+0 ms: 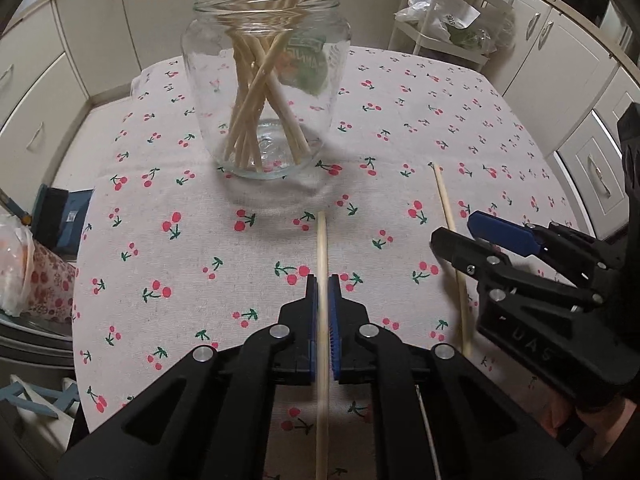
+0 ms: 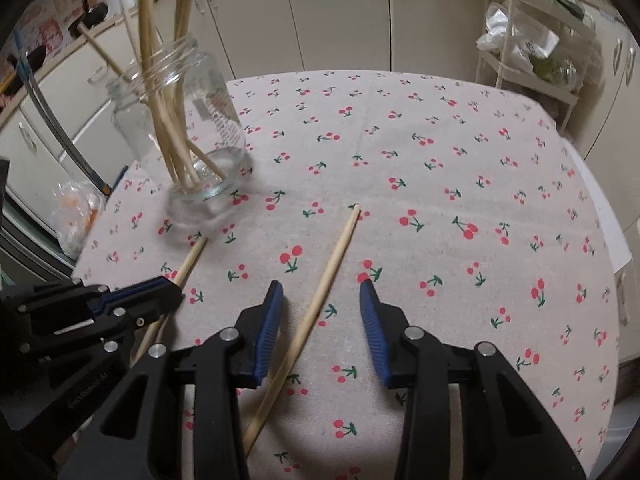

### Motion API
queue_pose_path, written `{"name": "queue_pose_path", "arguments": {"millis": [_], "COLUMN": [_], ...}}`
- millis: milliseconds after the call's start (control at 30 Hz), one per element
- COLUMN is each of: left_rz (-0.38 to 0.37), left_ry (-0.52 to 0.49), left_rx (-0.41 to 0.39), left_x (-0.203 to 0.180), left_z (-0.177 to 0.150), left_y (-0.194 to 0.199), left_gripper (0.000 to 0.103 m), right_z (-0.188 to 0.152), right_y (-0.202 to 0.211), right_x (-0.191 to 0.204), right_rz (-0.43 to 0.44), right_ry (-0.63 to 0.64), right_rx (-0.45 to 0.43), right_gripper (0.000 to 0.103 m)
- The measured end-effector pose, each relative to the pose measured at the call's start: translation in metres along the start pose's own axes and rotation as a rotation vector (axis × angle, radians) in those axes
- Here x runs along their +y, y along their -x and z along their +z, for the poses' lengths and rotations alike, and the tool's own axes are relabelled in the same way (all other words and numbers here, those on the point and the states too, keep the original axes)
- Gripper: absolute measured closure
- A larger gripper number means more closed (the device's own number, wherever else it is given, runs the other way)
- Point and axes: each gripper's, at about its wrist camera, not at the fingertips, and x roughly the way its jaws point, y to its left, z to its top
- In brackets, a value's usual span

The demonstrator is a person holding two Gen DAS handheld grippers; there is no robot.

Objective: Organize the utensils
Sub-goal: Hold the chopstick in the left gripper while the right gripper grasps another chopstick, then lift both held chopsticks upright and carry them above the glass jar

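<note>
Wooden chopstick (image 1: 322, 248) pinched in left tool (image 1: 323, 312), right tool (image 2: 320, 308) wide astride another chopstick (image 2: 320, 292), round glass jar (image 1: 264, 92)

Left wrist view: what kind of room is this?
Likely a home kitchen: cream cabinets line the walls, a cherry-print tablecloth covers the table, and a white wire rack holds bagged goods.

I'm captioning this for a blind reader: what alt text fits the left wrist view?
The left gripper is shut on a wooden stick lying on a cherry-print cloth. Beyond stands a glass jar of sticks; at right, the right gripper straddles a second stick.
</note>
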Motion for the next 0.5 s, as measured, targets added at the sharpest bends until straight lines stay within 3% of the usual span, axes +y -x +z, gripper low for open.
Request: {"name": "queue_pose_path", "arguments": {"millis": [100, 167, 233, 333, 500], "left_rz": [-0.005, -0.011, -0.027, -0.055, -0.099], "left_ry": [0.008, 0.013, 0.026, 0.059, 0.091], "left_rx": [-0.007, -0.012, -0.016, -0.04, -0.175], "left_x": [0.003, 0.004, 0.006, 0.013, 0.023], "left_z": [-0.001, -0.002, -0.002, -0.004, -0.008], "left_y": [0.001, 0.002, 0.001, 0.005, 0.034], "left_gripper": [0.097, 0.097, 0.098, 0.098, 0.098], "right_z": [-0.005, -0.01, -0.011, -0.011, -0.011], "right_y": [0.0, 0.002, 0.003, 0.008, 0.038], "right_x": [0.012, 0.018, 0.015, -0.006, -0.025], "right_rz": [-0.031, -0.026, 0.004, 0.133, 0.302], "right_ry": [0.097, 0.144, 0.14, 0.004, -0.142], "right_rx": [-0.009, -0.006, 0.002, -0.006, -0.158], "right_gripper": [0.089, 0.096, 0.097, 0.098, 0.097]}}
